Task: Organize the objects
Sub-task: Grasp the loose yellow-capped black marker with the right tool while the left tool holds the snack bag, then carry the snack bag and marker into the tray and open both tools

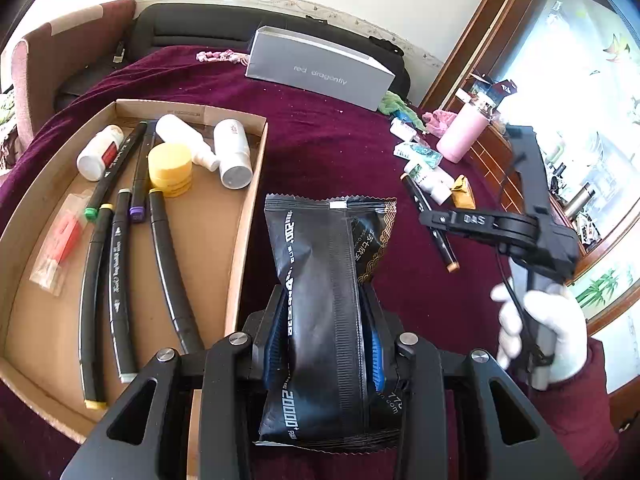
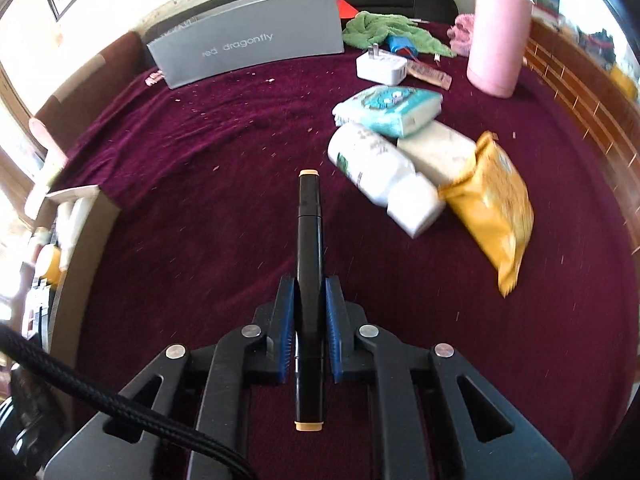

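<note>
My left claw (image 1: 326, 332) is clamped on the black packet (image 1: 328, 280), held just right of the cardboard tray (image 1: 240, 248) w/ markers (image 1: 120, 280) and bottles (image 1: 232, 152) inside. My right claw (image 2: 311, 300) is closed tight on a black marker (image 2: 309, 240), orange caps both ends, tip pointing 12 o'clock. White bottle (image 2: 376, 172) and yellow pouch (image 2: 492, 208) lie at approx 2 o'clock on the maroon surface (image 2: 200, 200).

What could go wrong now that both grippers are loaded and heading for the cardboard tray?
The left gripper pinches the soft black packet at its waist; it may sag or slip. The right gripper holds the marker lengthwise, so it could slide out. The cardboard tray is crowded near its far end.
</note>
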Available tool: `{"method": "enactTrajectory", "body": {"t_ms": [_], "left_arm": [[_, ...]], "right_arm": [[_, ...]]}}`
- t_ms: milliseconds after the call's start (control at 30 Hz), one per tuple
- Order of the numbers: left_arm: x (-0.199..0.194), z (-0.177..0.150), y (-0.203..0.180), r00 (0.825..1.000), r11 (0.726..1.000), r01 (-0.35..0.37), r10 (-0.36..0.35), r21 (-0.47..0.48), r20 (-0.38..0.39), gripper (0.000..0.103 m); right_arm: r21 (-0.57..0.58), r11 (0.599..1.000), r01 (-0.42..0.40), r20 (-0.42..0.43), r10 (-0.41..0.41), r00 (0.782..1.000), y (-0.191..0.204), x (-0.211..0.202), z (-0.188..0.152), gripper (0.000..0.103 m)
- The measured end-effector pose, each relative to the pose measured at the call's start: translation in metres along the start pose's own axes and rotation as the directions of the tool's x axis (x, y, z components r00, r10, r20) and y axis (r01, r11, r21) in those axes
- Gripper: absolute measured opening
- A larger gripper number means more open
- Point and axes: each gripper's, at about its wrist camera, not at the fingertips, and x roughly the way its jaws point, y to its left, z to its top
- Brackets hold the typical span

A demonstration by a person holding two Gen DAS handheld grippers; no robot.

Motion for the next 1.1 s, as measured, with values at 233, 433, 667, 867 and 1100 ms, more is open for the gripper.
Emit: {"method": "enactTrajectory", "body": {"t_ms": [233,433,667,867,1100], "left_arm": [[-0.021,-0.01,0.012,0.999,1.0,0.001,0.0,-0.022,0.032,0.03],[-0.048,-0.013,0.045,0.996,0.997,-0.044,0.05,-0.071,0.079,0.03],[-0.069,-0.006,0.095,0.984,0.982,-0.132,0.146,-0.135,0.105,0.03],[-0.062,0.004,0.123,0.975,0.973,-0.189,0.202,-0.135,0.091,0.03],[-0.045,0.009,0.151,0.971,0.963,-0.228,0.236,-0.142,0.047,0.03]], "right_arm": [[0.02,0.989,-0.144,-0.01,0.144,0.989,0.018,-0.029,-0.025,0.012],[-0.022,0.965,-0.262,-0.025,0.261,0.965,0.061,-0.05,-0.036,0.013],[-0.081,0.933,-0.351,-0.068,0.346,0.936,0.128,-0.049,-0.042,0.013],[-0.115,0.921,-0.373,-0.112,0.361,0.926,0.178,-0.03,-0.043,0.013],[-0.154,0.931,-0.33,-0.158,0.306,0.939,0.211,0.0,-0.044,0.013]]}}
